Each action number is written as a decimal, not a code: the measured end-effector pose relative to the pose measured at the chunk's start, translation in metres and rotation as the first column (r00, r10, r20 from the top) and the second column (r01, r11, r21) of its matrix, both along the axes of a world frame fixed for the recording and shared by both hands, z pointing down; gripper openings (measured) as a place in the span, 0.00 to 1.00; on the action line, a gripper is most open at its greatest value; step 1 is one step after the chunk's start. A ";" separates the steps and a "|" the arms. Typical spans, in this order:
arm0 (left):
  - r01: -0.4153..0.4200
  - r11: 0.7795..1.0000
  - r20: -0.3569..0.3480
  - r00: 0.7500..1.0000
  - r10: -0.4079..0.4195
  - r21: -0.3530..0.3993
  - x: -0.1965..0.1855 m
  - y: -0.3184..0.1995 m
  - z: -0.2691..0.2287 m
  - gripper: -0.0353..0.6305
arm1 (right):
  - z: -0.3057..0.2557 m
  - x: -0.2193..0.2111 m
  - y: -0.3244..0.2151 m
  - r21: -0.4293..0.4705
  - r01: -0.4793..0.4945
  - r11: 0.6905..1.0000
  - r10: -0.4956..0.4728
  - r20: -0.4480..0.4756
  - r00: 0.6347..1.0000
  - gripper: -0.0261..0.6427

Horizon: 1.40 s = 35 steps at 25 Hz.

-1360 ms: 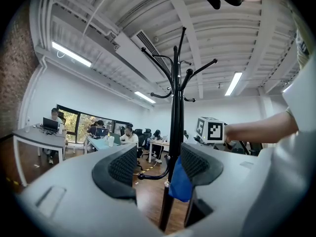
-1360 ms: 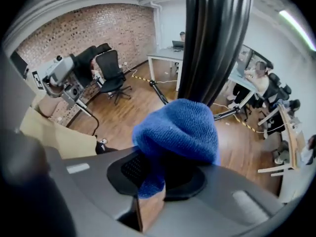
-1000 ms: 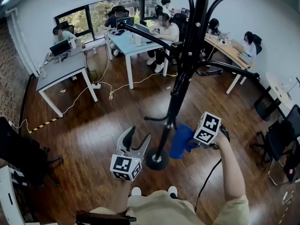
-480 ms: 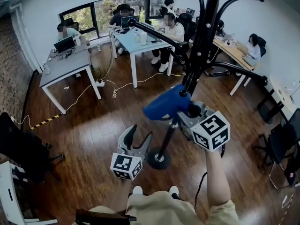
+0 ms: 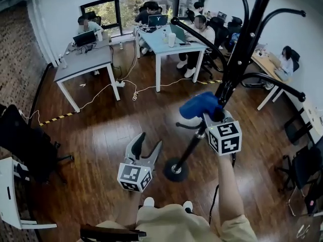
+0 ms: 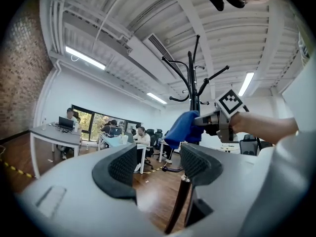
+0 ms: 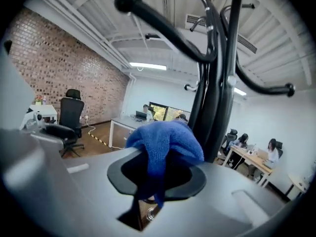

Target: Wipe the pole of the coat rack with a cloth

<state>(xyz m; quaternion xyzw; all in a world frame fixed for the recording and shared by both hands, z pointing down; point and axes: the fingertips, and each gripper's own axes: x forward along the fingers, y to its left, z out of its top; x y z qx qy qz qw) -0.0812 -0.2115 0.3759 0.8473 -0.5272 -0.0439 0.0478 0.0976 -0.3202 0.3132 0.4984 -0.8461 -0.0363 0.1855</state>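
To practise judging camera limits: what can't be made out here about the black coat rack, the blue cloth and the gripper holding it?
- Head view: the black metal coat rack pole runs off the top edge, so its top is cut off.
- Head and right gripper views: the bunched blue cloth covers where it meets the pole, so contact is unclear.
- Right gripper view: the cloth hides the inner faces of the right gripper.
- Left gripper view: the open left gripper body hides the rack's base.

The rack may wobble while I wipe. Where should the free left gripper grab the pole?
Probably the lower pole, just above the base, from the person's left: it is slim and bare there, the cloth sits higher, and the open left gripper hangs beside it.
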 end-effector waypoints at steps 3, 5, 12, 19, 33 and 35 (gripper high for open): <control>0.020 1.000 -0.005 1.000 -0.020 -0.003 -0.009 0.003 0.002 0.44 | 0.045 0.002 -0.005 -0.094 -0.030 0.995 0.033 0.032 0.999 0.13; 0.032 0.999 -0.007 0.999 -0.032 -0.006 -0.015 0.006 0.004 0.44 | 0.069 0.003 -0.007 -0.147 -0.056 0.988 0.066 0.061 0.996 0.13; 0.078 0.997 -0.018 0.997 -0.079 -0.027 -0.039 0.017 0.014 0.43 | 0.154 -0.004 -0.009 -0.319 -0.116 0.941 0.128 0.018 0.992 0.13; 0.098 0.994 -0.017 0.995 -0.099 -0.044 -0.053 0.022 0.020 0.43 | 0.179 -0.049 0.002 -0.387 -0.023 0.922 0.096 0.171 0.981 0.13; 0.054 0.998 0.008 0.999 -0.054 -0.028 -0.040 0.013 0.013 0.43 | 0.109 -0.080 0.050 -0.233 0.231 0.945 -0.114 0.426 0.898 0.13; 0.044 0.998 0.011 0.999 -0.044 -0.036 -0.032 0.009 0.015 0.43 | 0.088 -0.068 0.060 -0.151 0.230 0.961 -0.137 0.463 0.876 0.13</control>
